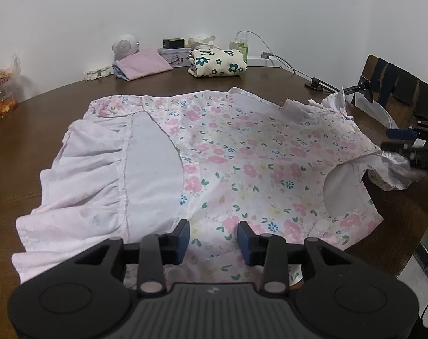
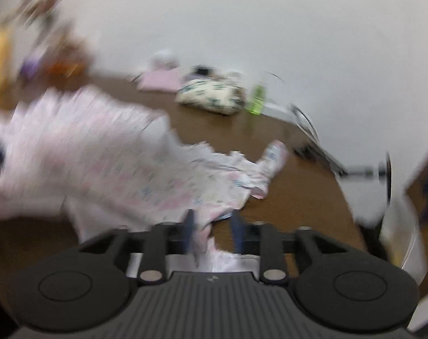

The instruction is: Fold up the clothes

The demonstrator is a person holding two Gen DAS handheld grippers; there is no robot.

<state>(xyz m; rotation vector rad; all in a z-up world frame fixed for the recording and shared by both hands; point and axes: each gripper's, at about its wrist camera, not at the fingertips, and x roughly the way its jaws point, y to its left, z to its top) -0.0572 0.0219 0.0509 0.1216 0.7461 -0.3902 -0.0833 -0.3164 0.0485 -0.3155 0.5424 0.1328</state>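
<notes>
My left gripper (image 1: 214,238) hovers part-open, empty, over the floral dress (image 1: 242,152) spread on the table (image 1: 44,104); its ruffled sleeve at three o'clock lies loosely between my right gripper's (image 2: 212,231) half-open jaws, nearer.

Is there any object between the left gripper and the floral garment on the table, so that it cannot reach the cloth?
No, nothing visible is in the way. The left gripper is open directly over the near edge of the floral garment, with only the cloth showing between its fingers. The folded clothes lie far behind it.
</notes>
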